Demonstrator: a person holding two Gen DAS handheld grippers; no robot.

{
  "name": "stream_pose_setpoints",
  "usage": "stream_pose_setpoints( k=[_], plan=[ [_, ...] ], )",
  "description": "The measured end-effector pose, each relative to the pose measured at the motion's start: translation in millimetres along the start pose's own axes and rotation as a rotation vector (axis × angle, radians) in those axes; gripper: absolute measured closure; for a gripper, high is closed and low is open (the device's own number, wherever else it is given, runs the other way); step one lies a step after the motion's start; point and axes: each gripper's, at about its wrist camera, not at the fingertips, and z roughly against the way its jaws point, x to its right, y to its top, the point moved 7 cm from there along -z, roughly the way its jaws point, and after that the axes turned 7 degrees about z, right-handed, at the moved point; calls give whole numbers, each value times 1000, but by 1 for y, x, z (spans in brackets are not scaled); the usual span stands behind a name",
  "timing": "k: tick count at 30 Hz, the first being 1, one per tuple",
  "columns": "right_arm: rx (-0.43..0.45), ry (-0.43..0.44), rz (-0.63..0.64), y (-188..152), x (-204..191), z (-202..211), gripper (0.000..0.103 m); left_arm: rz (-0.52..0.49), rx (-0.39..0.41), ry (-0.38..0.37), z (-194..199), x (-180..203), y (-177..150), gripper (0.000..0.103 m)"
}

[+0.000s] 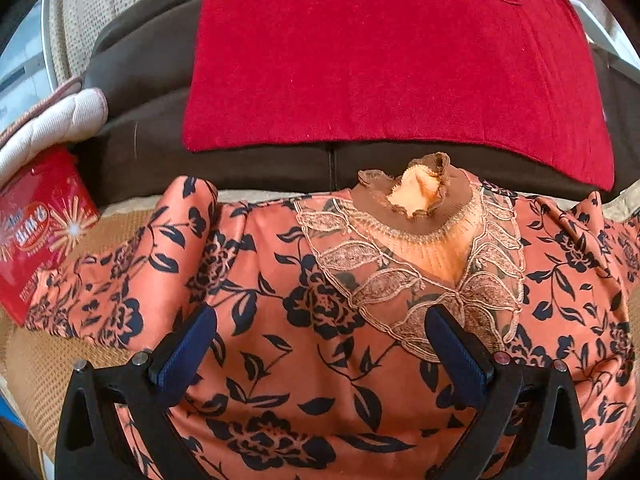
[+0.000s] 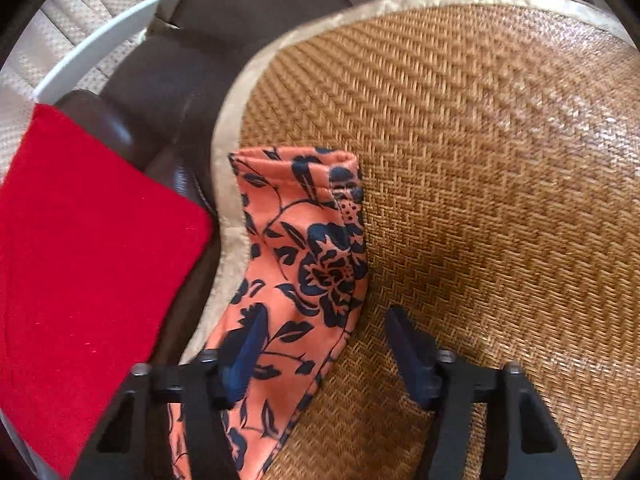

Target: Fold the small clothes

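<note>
- The left hand-held gripper (image 1: 320,332) hung wide open over the smooth floral blouse (image 1: 304,320) with its lace collar (image 1: 420,280).
- The right hand-held gripper (image 2: 326,334) was open above the sleeve (image 2: 304,264) lying on the woven mat (image 2: 480,160).

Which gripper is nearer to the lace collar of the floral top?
Left. The left gripper hovers open over the floral top, just below its lace collar. The right gripper is open at a sleeve.

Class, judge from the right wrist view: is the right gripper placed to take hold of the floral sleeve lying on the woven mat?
Probably yes. The right gripper is open, and the sleeve lies flat on the woven mat between its fingers, with nothing covering it.
</note>
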Motion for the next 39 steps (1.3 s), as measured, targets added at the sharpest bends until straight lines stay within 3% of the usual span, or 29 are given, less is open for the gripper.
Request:
stream_pose_setpoints(
  k=[1,5,6,7,8,9,15,17,18,21,23,26,29,32,34,39],
  plan=[
    [11,3,0,1,0,-1,63,-5,3,5,-3,0,1,0],
    [172,50,131,28,-17,43,63,-9,1,-9,-4,2,1,0],
    [202,39,173,36,-22,50,60,-13,2,-12,-4,3,1,0],
    [214,27,208,44,-27,54,44,-22,7,-14,-4,5,1,0],
    [217,19,229,49,-31,56,31,-30,12,-14,-3,6,0,0],
    [214,-3,269,58,-36,53,27,-35,17,-15,-3,8,0,0],
    [122,-233,474,67,-49,4,28,-38,15,-12,-8,17,0,0],
    [101,-306,486,63,-42,-11,58,-49,18,-9,-8,21,-1,0],
    [118,-384,505,61,-36,-15,67,-53,18,-9,-9,22,-1,0],
    [147,-446,565,60,-37,-17,90,-56,21,-5,-8,22,-1,0],
    [120,-391,553,59,-38,-19,96,-48,30,-5,-5,20,1,0],
    [107,-226,503,56,-46,1,96,-27,59,-2,4,11,6,0],
    [59,-1,454,36,-74,30,96,3,90,13,12,-4,13,0],
    [16,167,448,9,-113,60,96,45,107,19,20,-25,19,0],
    [-22,311,460,-21,-152,86,98,74,111,21,25,-41,23,0],
    [-118,548,552,-116,-258,132,98,124,132,87,29,-87,32,0]
  ],
)
